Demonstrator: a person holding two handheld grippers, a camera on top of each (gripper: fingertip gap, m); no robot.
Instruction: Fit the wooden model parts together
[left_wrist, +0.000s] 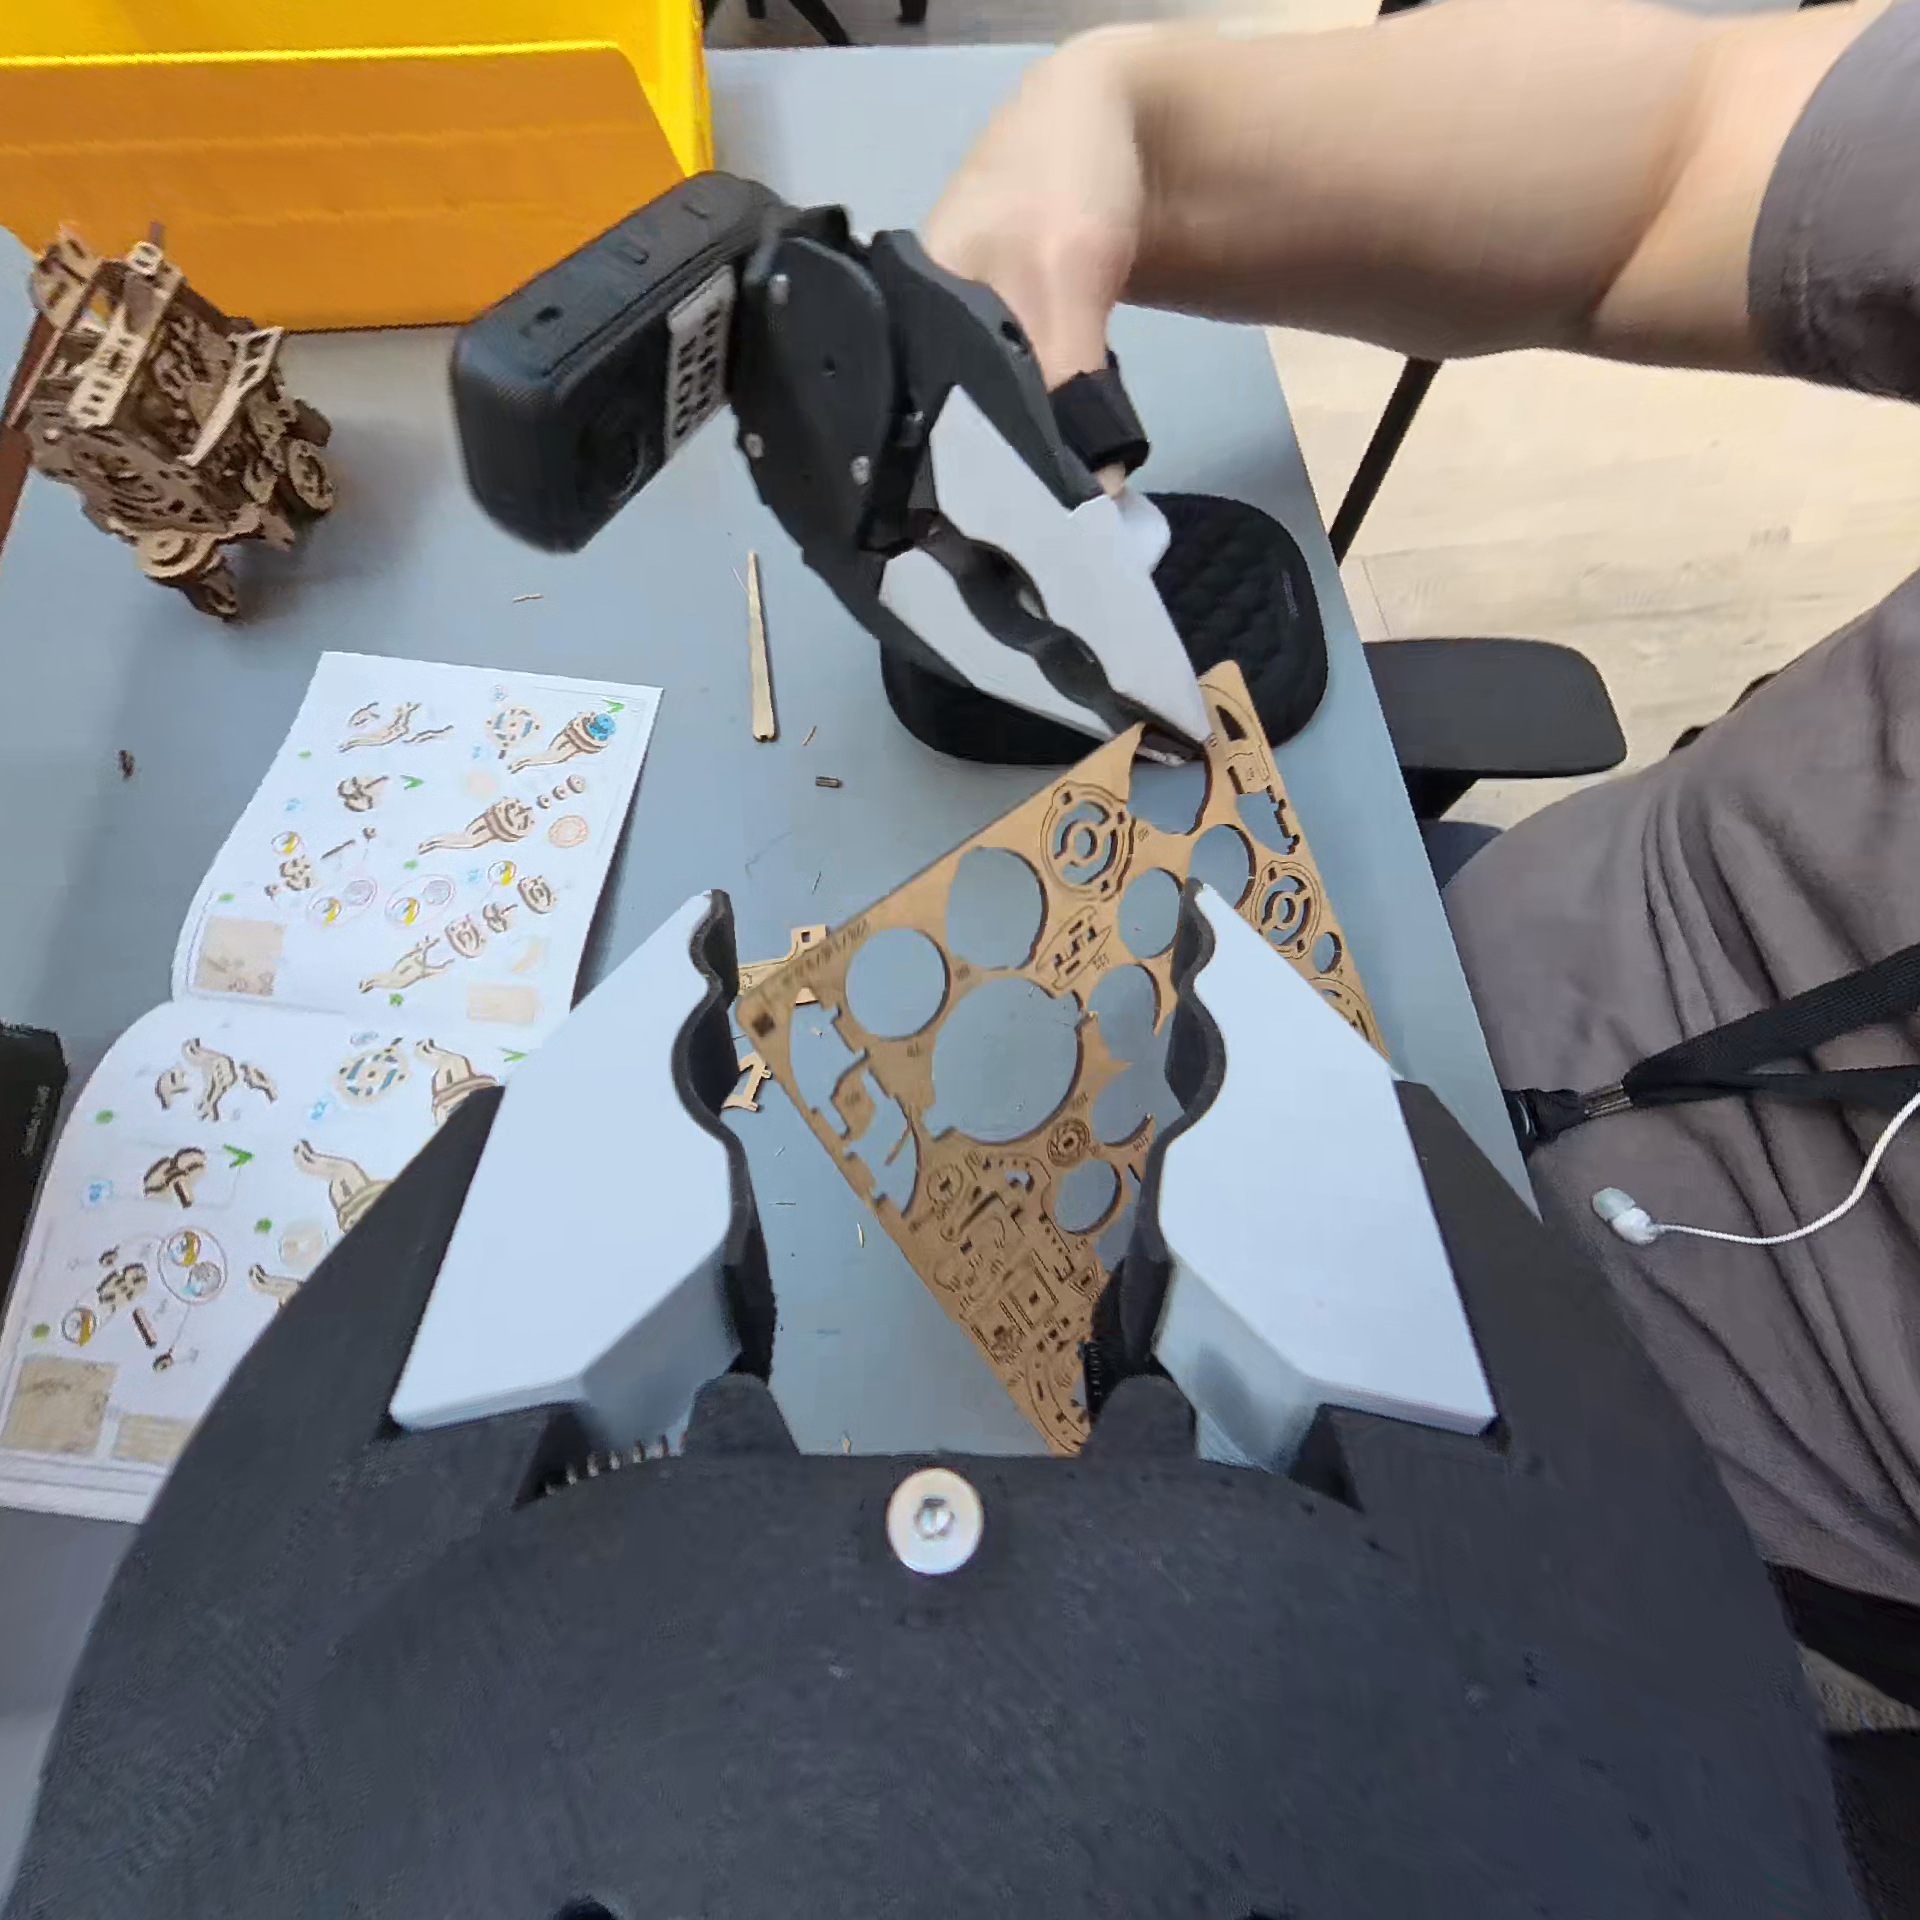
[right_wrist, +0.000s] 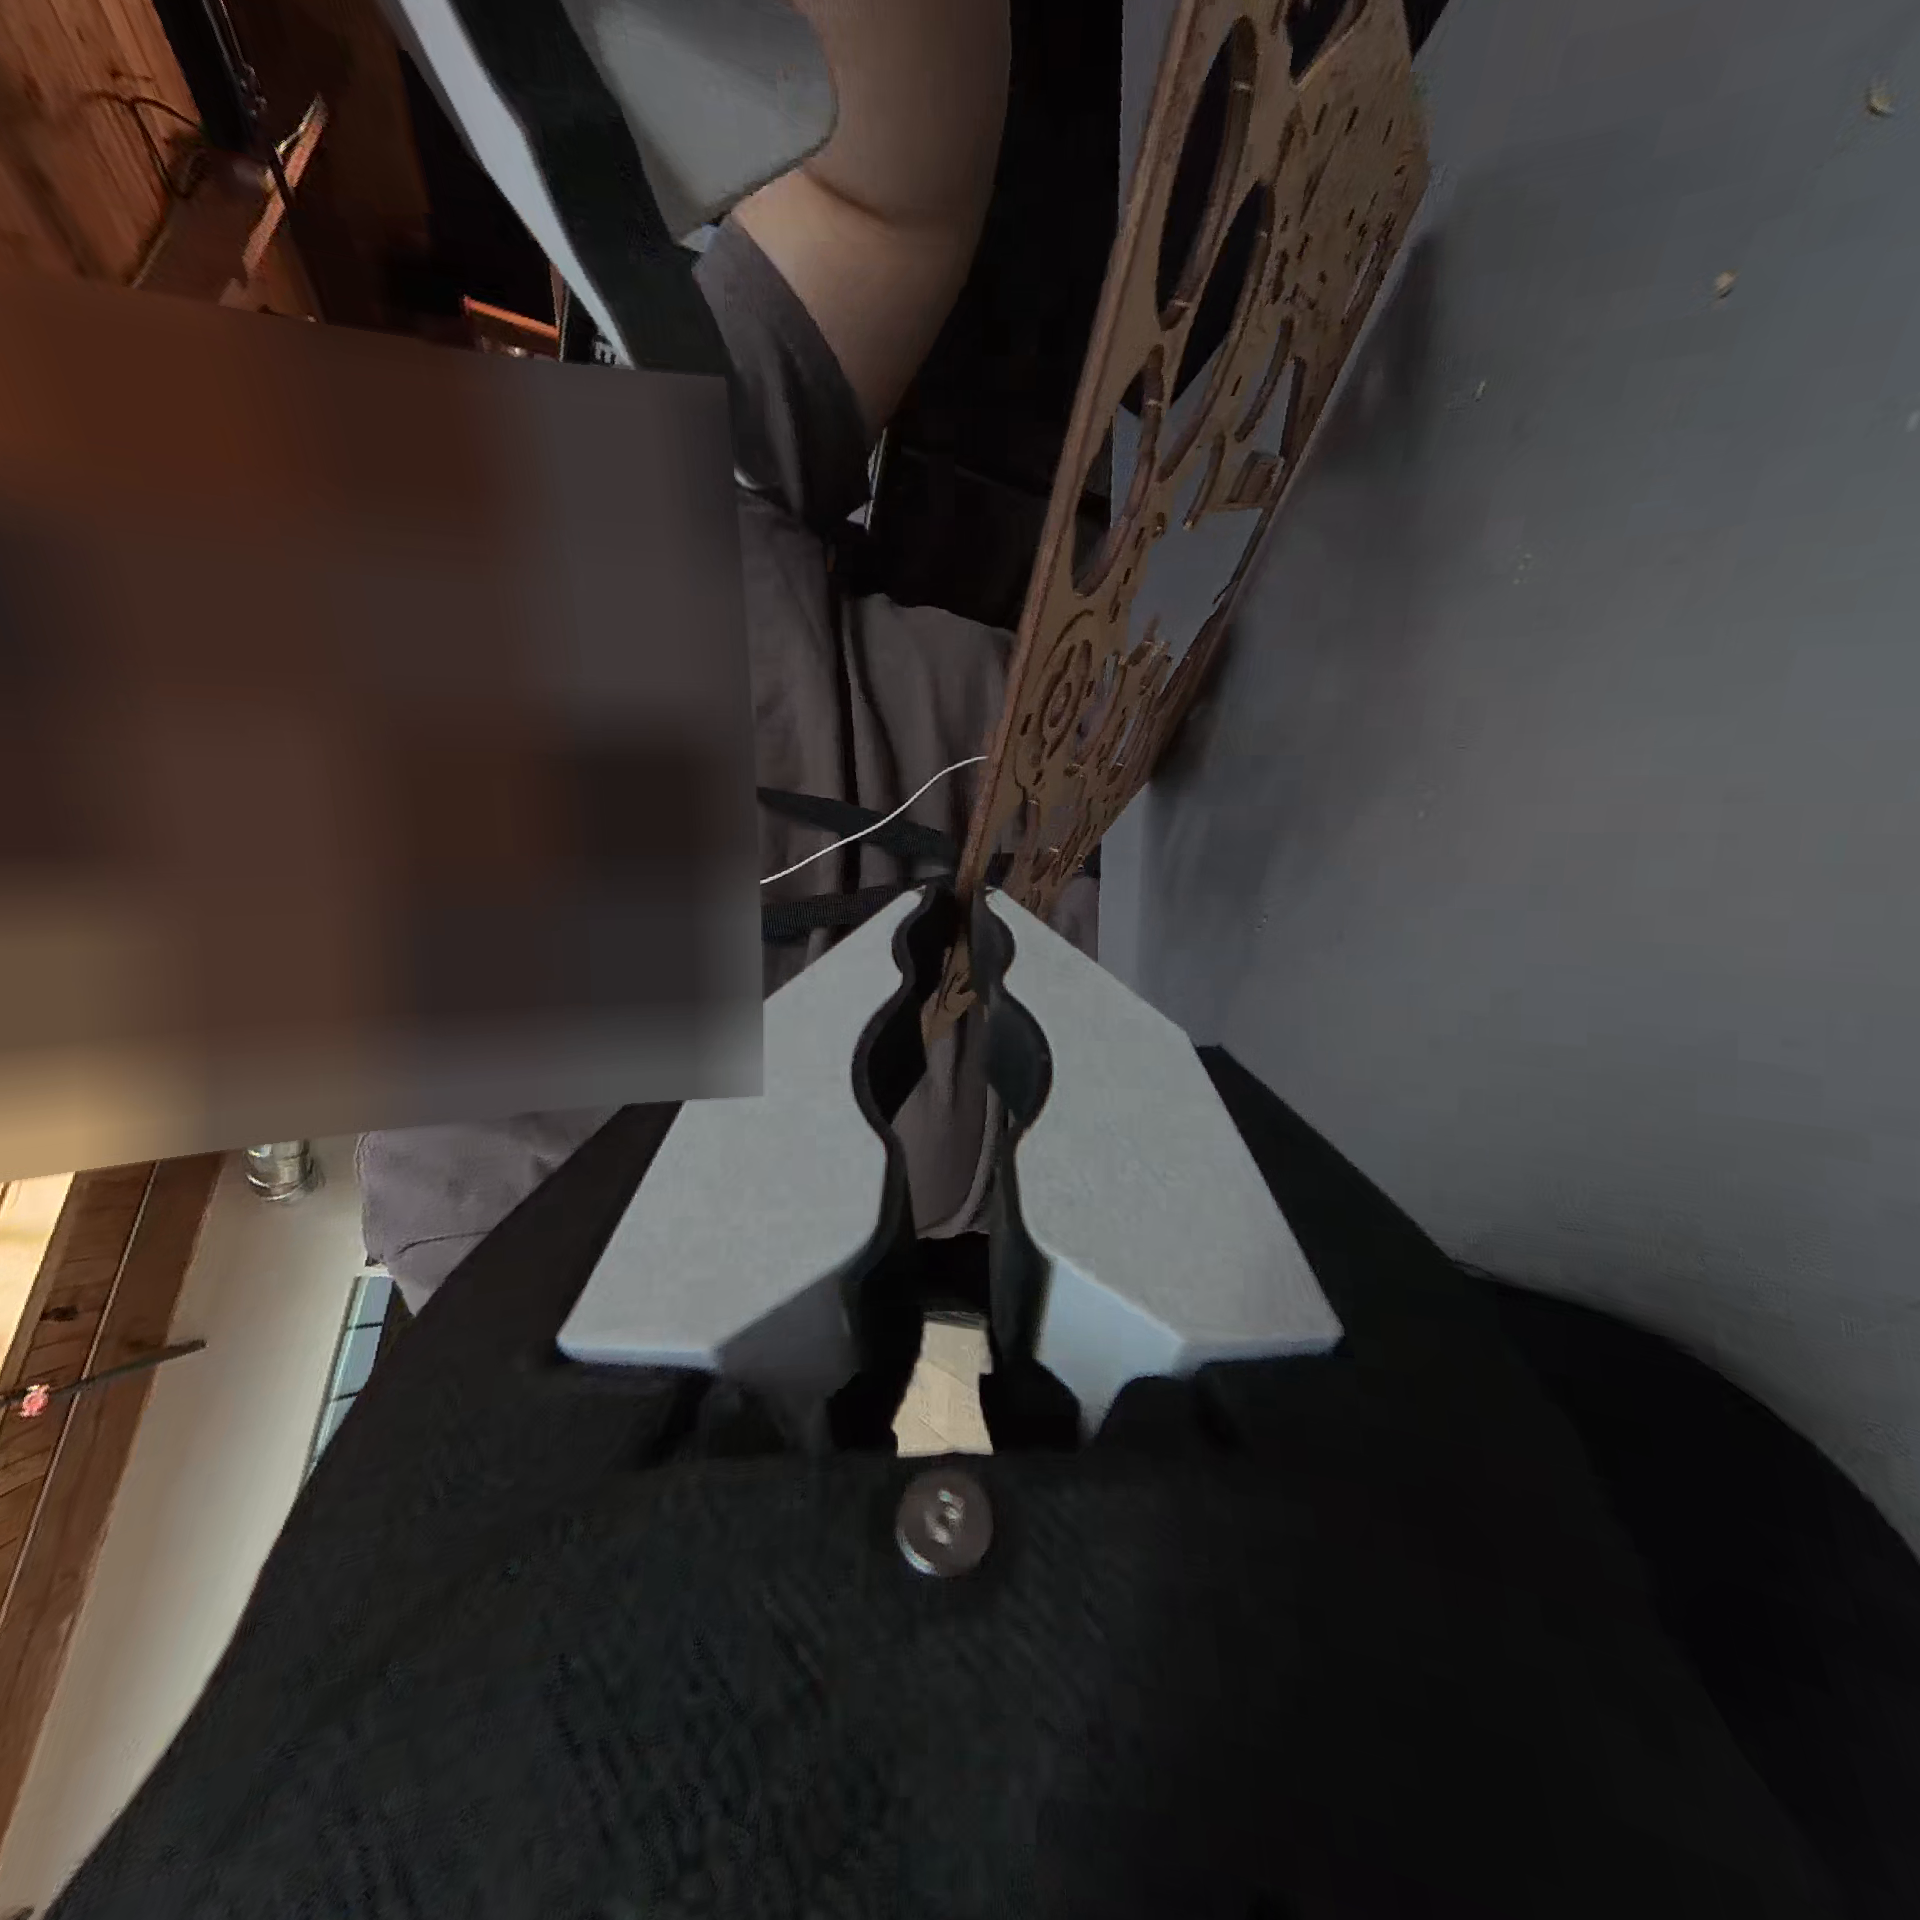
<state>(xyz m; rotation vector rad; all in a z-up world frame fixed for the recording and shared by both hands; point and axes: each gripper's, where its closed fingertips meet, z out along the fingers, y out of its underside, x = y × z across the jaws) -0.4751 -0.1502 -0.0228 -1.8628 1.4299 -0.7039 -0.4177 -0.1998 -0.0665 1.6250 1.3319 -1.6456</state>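
A thin brown wooden parts sheet (left_wrist: 1049, 1132) with many punched-out round holes is held tilted above the grey table (left_wrist: 623, 623). My right gripper (left_wrist: 1174, 743) is shut on the sheet's far corner; in the right wrist view the sheet (right_wrist: 1195, 499) runs edge-on from between its tips (right_wrist: 961, 899). My left gripper (left_wrist: 951, 914) is open, its fingers on either side of the sheet's near part without touching it. A small loose wooden piece (left_wrist: 784, 961) lies on the table beside the sheet's left edge.
An open instruction booklet (left_wrist: 343, 1008) lies on the table at left. A partly built wooden model (left_wrist: 166, 416) stands at far left, a yellow bin (left_wrist: 332, 166) behind it. A wooden stick (left_wrist: 761, 655) and a black pad (left_wrist: 1236, 613) lie mid-table. A person's torso is at right. The wooden stick (left_wrist: 761, 655) is about equally far from each gripper, around 20 cm.
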